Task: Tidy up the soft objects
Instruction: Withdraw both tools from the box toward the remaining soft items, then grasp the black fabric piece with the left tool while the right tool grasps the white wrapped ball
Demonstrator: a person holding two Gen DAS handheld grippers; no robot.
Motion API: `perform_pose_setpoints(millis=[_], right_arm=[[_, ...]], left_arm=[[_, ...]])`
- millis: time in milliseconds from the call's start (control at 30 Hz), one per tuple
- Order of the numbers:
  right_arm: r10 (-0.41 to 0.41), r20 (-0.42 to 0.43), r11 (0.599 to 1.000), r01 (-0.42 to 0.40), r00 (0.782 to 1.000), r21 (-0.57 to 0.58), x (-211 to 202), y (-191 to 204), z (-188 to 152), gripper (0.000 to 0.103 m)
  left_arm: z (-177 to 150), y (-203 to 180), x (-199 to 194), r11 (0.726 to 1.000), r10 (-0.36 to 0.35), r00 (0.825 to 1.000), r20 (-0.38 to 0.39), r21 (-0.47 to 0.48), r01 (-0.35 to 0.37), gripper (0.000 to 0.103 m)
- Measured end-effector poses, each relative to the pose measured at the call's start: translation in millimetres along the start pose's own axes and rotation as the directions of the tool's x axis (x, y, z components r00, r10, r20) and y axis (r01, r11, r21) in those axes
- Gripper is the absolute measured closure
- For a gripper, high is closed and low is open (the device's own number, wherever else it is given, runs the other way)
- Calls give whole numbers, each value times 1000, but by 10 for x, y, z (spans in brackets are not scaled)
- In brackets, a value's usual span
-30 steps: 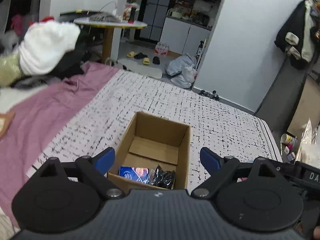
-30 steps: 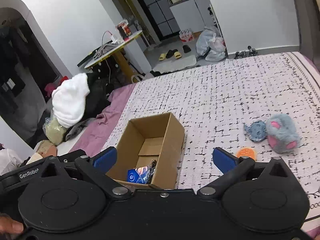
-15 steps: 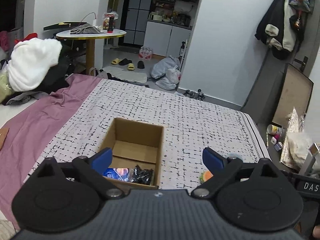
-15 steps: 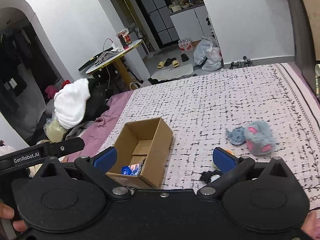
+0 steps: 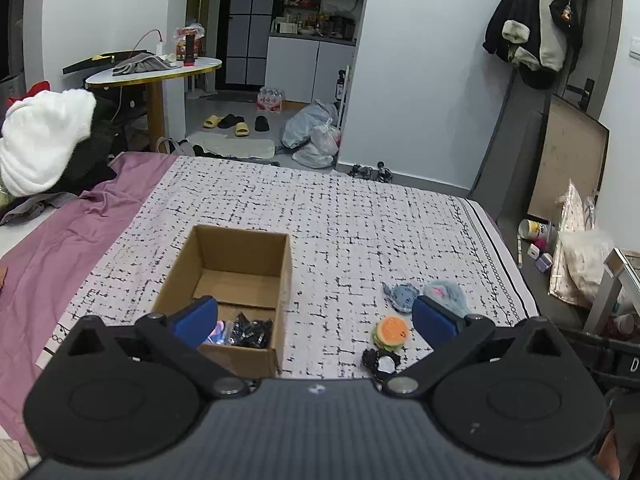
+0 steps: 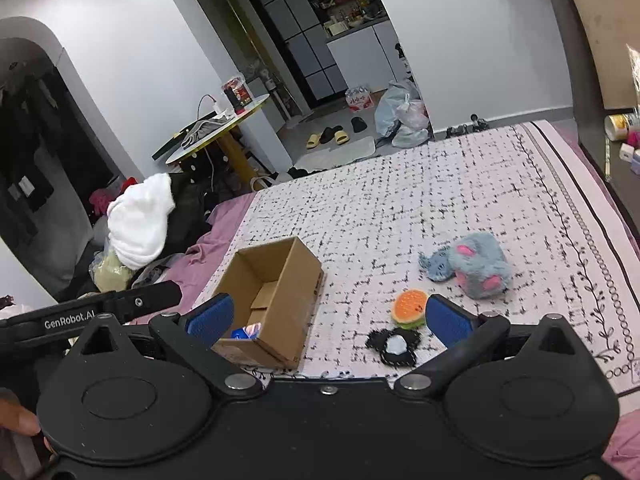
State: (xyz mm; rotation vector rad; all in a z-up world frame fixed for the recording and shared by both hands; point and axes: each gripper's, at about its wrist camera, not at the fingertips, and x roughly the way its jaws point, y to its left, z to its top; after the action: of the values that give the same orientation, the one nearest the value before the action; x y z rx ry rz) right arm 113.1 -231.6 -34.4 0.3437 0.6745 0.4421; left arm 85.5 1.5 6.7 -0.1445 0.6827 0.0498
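Both tongs, left (image 5: 316,316) and right (image 6: 328,318), hover spread wide, empty, above the bed (image 6: 400,208).

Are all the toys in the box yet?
Not yet. The box already holds a blue packet and a black thing. Both grippers are open and empty. The gray plush, burger toy and black toy lie on the bed.
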Motion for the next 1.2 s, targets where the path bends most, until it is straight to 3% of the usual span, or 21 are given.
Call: perform_pose_setpoints(millis=[633,867,1200], right_arm=[[29,28,993,-32,999,115,-7,-622,-255,0],[-7,44,981,-1,999,194,114,-894,-343,0],[-27,-29,973,33,999,230,531,-1091,-580,2]], left_arm=[[-206,-396,187,1000,4,999,-47,30,-3,1],[-281,-501,397,999,11,997,-75,36,-8,1],[-407,-624,824,999,9,989,-149,37,-3,4]])
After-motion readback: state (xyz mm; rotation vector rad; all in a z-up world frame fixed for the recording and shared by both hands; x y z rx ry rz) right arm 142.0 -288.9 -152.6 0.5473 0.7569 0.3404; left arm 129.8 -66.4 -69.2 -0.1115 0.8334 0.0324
